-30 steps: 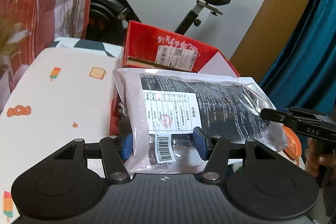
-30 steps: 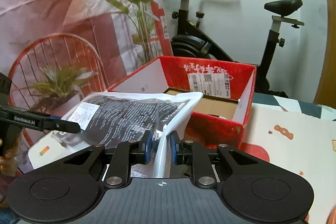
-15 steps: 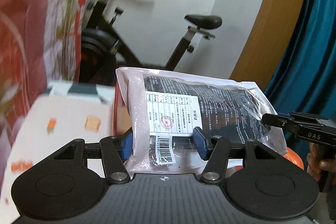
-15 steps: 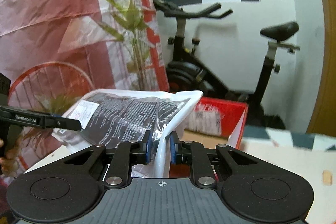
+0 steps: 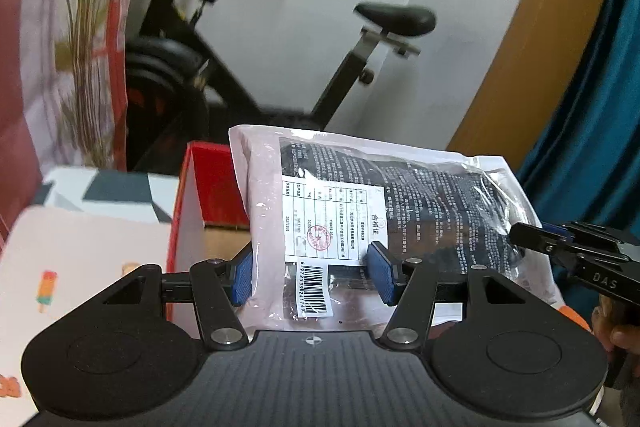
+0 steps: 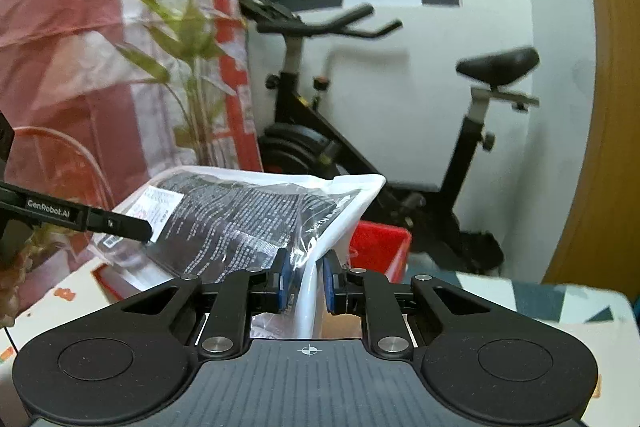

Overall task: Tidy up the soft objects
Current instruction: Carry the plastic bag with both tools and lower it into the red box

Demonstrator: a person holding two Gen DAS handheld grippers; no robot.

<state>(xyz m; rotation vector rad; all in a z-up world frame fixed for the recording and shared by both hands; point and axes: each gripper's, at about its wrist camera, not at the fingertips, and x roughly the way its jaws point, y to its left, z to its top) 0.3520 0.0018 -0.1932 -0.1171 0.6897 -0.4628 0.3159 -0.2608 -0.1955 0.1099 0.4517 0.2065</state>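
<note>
A clear plastic package [image 5: 400, 215] with black fabric and a white barcode label inside is held in the air between both grippers. My left gripper [image 5: 310, 277] is shut on its near end, blue pads on both sides. My right gripper [image 6: 307, 282] is shut on the package's white edge [image 6: 332, 227] at the other end. It shows in the left wrist view [image 5: 560, 251]; the left one shows in the right wrist view [image 6: 100, 223]. The red cardboard box [image 5: 200, 195] sits open below and behind the package, also in the right wrist view [image 6: 380, 243].
The box rests on a table with a white patterned cloth [image 5: 80, 259]. A black exercise bike [image 6: 360, 131] stands behind the table by the white wall. A red-and-white curtain with plant print [image 6: 80, 47] hangs at the left, a teal curtain [image 5: 592, 107] at the right.
Both grippers have lifted the package up from the box; the views tilted upward, so the box sits lower and the bike fills more of the frame.
</note>
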